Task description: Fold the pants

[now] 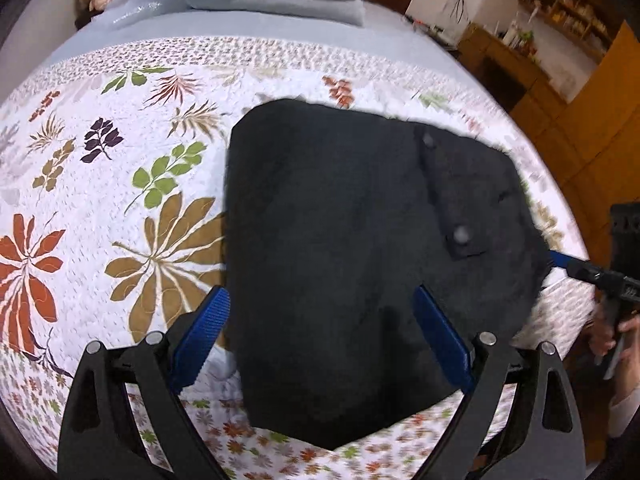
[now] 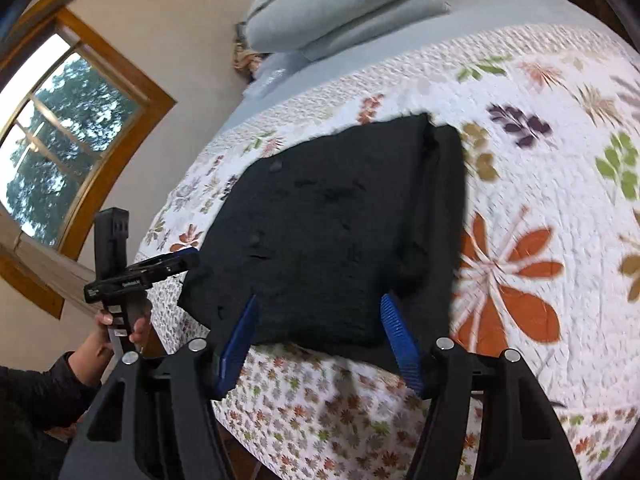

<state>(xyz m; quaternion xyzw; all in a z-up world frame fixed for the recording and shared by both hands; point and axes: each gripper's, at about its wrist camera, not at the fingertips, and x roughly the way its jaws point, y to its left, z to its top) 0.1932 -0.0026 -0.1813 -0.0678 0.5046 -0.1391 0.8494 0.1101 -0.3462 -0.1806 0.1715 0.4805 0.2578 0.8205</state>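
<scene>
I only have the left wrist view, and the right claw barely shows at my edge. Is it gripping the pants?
Observer: No. The right claw is open, with no cloth pinched between its fingers. The pants lie flat on the quilt.
Operator: Is the fold even on the edge toward the orange flower?
Observer: Not quite. A strip of the lower layer sticks out past the top layer there.
Operator: How does my own claw look from outside?
Observer: The left claw is beside the pants' other edge. I cannot tell whether it touches.
</scene>
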